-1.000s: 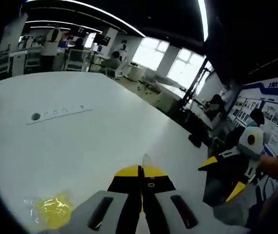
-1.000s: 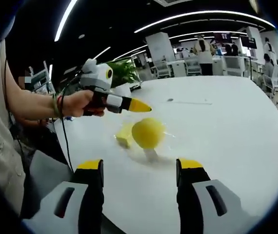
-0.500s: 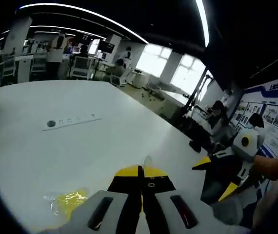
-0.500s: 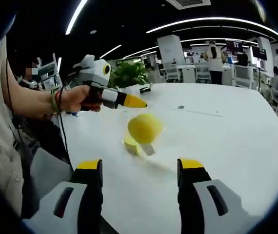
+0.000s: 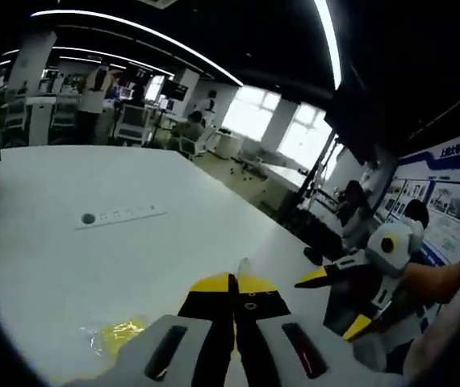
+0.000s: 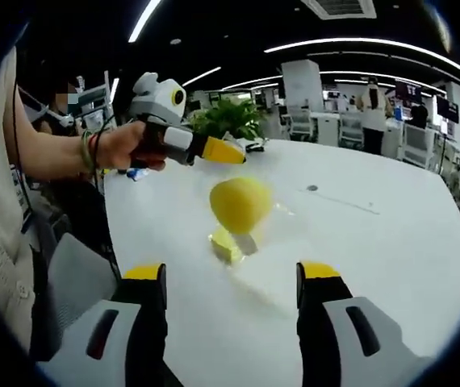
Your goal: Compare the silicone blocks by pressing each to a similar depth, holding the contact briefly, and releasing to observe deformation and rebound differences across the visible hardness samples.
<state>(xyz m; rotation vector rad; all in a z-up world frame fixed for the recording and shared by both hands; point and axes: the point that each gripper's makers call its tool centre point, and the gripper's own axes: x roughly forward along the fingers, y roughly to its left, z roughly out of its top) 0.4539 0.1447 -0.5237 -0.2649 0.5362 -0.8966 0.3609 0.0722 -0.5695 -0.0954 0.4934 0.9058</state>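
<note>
Our right gripper (image 6: 230, 278) hangs with jaws spread wide; ahead between them, the yellow silicone block (image 6: 240, 203) on the white table (image 6: 391, 258). Left gripper (image 5: 233, 284) pinched closed, empty. Block looks soft, springy; we'd press its rounded top.

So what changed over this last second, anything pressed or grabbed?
Nothing was pressed or taken hold of. In the right gripper view, the left tool has lifted slightly, above the yellow pieces on the white table; both views have shifted. The left tool stays shut, the right tool stays open and empty.
</note>
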